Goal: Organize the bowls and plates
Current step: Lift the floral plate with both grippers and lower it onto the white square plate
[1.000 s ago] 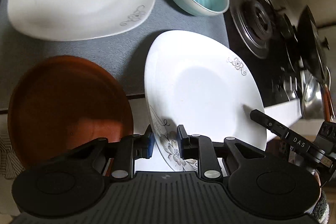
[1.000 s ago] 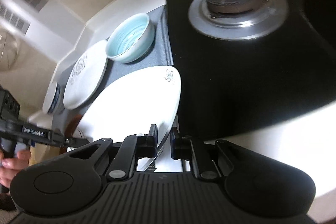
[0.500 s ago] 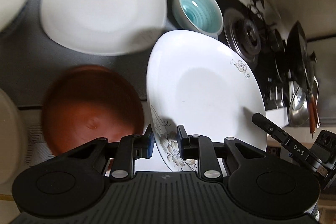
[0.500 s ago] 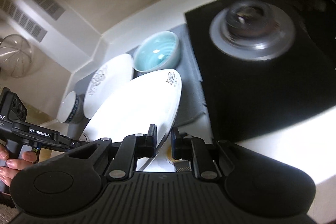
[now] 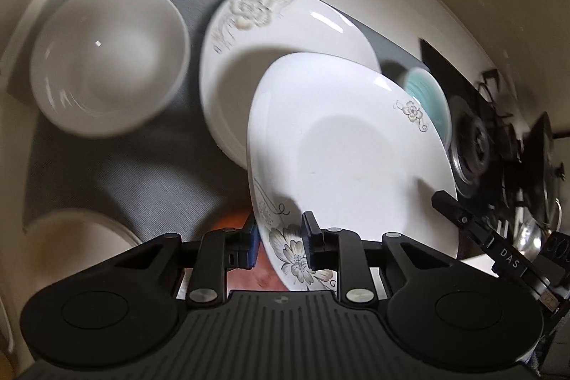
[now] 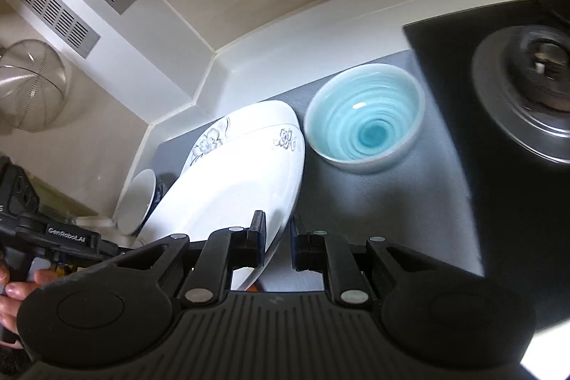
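Note:
A white floral plate (image 5: 349,152) hangs in the air over a second white floral plate (image 5: 270,31) that lies on the grey mat (image 5: 142,173). My left gripper (image 5: 279,246) is shut on the held plate's near rim. My right gripper (image 6: 278,243) is shut on the same plate's (image 6: 228,194) opposite edge. A white bowl (image 5: 107,66) sits left of the lower plate. A light blue bowl (image 6: 367,120) sits right of it, also partly visible in the left wrist view (image 5: 427,98).
A brown plate (image 5: 235,219) shows below the held plate. A cream dish (image 5: 71,244) lies at lower left. A black gas hob (image 6: 527,88) with a burner is on the right. A white wall corner (image 6: 213,59) bounds the mat behind.
Both grippers have carried the held plate up and leftward, from beside the brown plate to over the other floral plate. The white bowl has come into view.

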A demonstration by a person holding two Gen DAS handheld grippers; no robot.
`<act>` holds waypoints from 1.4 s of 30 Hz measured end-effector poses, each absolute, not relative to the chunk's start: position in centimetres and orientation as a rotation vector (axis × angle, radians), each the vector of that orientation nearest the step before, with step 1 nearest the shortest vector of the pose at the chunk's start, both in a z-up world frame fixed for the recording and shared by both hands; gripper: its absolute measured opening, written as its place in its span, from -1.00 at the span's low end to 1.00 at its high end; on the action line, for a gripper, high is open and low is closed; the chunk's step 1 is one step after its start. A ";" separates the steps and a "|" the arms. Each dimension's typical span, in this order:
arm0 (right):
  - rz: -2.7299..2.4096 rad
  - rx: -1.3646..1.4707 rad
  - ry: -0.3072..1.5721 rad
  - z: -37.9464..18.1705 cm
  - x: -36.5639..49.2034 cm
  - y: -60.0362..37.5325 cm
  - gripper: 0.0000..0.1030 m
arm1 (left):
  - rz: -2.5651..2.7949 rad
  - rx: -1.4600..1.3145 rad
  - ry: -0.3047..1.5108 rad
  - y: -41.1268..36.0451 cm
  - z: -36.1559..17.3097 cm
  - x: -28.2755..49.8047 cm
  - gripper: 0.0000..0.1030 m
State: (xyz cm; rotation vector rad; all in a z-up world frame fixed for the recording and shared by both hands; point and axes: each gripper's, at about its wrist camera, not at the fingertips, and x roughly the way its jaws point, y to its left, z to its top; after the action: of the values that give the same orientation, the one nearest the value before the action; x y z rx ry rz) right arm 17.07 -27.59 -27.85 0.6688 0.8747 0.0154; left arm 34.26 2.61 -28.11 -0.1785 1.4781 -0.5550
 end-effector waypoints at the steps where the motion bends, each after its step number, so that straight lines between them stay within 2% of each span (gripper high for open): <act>1: 0.012 0.669 0.879 -28.2 17.6 -27.4 -0.72 | -0.552 -0.171 1.474 2.6 -28.2 34.7 -0.49; 11: -0.027 0.611 0.927 -30.6 20.7 -26.0 -0.72 | -0.518 -0.128 1.450 2.2 -29.6 36.6 -0.50; 20: -0.088 0.583 0.898 -31.8 22.0 -25.3 -0.71 | -0.510 -0.148 1.446 2.2 -31.0 37.8 -0.50; 30: -0.091 0.539 0.799 -32.3 21.4 -24.3 -0.72 | -0.544 -0.388 1.484 5.9 -31.5 36.0 -0.54; 34: -0.103 0.521 0.818 -32.5 21.7 -23.8 -0.58 | -0.538 -0.429 1.479 5.9 -31.7 35.2 -0.61; 37: -0.089 0.538 0.824 -32.5 21.5 -23.8 -0.40 | -0.512 -0.396 1.459 5.3 -31.3 35.3 -0.62; 42: -0.105 0.598 0.854 -32.8 19.5 -24.0 -0.34 | -0.507 -0.377 1.449 5.3 -31.3 35.4 -0.63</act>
State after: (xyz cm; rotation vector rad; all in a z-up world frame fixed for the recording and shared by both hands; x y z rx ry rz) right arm 19.53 -24.03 -32.78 0.5983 0.8543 -0.1052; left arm 35.38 5.29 -31.33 -0.3768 1.4487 -0.5069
